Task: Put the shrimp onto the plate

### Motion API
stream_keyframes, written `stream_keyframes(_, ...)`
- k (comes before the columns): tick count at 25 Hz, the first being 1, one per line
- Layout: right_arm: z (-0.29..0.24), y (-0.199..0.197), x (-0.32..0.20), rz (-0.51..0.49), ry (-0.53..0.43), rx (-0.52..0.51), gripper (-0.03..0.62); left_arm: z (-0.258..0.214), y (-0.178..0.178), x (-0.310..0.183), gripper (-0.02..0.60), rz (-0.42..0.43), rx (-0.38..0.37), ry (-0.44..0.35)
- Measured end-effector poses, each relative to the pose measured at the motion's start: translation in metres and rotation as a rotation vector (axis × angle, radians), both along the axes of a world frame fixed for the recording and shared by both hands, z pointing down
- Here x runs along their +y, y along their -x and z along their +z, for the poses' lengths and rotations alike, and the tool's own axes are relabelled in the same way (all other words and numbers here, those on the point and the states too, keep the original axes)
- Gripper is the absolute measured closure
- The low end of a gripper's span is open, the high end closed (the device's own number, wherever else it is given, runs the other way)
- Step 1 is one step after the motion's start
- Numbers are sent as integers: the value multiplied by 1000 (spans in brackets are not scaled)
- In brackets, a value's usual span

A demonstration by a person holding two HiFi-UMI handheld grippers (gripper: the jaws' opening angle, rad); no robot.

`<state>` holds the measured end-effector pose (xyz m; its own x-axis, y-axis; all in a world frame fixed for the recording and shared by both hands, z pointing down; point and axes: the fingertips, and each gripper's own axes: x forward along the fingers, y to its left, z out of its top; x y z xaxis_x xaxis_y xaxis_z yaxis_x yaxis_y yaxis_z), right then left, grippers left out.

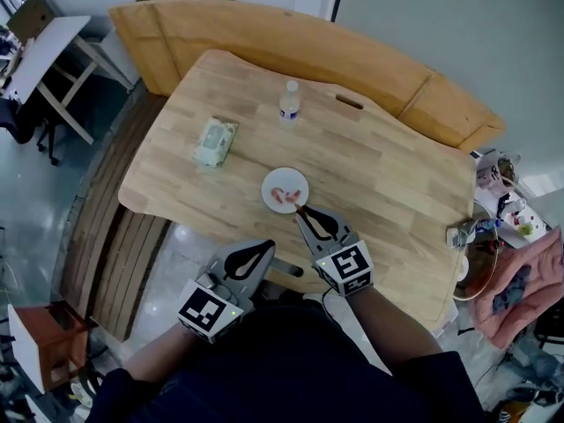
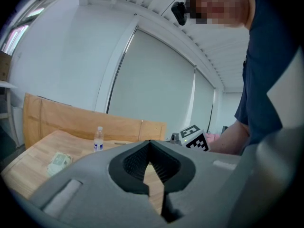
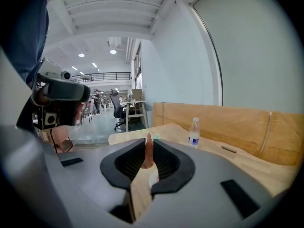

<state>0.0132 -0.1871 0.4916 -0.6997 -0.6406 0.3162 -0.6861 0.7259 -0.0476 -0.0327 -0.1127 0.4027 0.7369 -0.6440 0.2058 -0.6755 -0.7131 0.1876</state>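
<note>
The right gripper [image 3: 147, 145] was clamped on a small pink shrimp [image 3: 148, 156], probably light, soft and slippery, best pinched gently mid-body, at the rim of the round white plate [image 1: 271, 181] near the wooden counter [image 1: 379, 174]'s front edge; the left gripper [image 2: 150, 144] was clenched, empty.

Large open-plan office or lab hall. Right gripper view: high white ceiling with round recessed ceiling lights [image 3: 81, 55], a dark mezzanine railing [image 3: 107, 75], black swivel office chair [image 3: 118, 109] at a desk. Head view: pale rounded wooden table [image 1: 388, 174], curved light-wood bench [image 1: 264, 38], white trestle desk [image 1: 44, 51], glossy grey floor [image 1: 35, 201], tangle of cables and small electronics [image 1: 493, 210].
</note>
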Motion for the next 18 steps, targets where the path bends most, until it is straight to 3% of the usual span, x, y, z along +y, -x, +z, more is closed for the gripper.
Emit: stream_keyframes(18,117,24,-81,-124,79,244,534,16,21,-15,577,-104,-6,37)
